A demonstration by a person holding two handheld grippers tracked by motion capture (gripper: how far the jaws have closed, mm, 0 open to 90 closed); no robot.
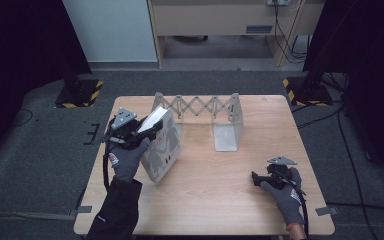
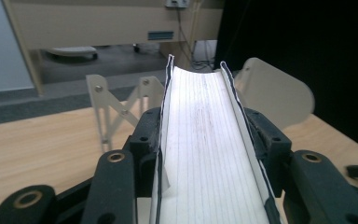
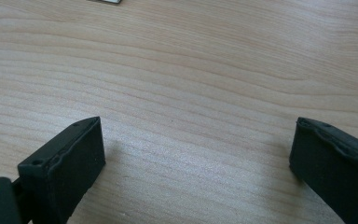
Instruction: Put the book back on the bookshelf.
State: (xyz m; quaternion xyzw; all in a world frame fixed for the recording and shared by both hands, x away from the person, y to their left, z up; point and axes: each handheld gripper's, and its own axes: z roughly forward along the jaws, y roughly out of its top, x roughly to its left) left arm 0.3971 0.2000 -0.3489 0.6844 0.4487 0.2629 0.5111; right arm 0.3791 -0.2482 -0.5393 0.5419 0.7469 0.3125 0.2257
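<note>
The left gripper (image 1: pixel 142 131) clamps a book (image 1: pixel 161 145); a folding rack (image 1: pixel 202 112) stands just beyond. The right gripper (image 1: pixel 258 179) rests open, empty, on the wooden table (image 1: pixel 220 200).

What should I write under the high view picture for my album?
Left gripper lifts a book beside the expanding metal book rack while the right gripper rests open on the wooden table.

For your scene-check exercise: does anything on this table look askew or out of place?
Only the book: it tilts on its lower edge, clamped at the page edge by the left gripper, outside the expandable bookend rack. Nothing looks spilled or damaged.
</note>
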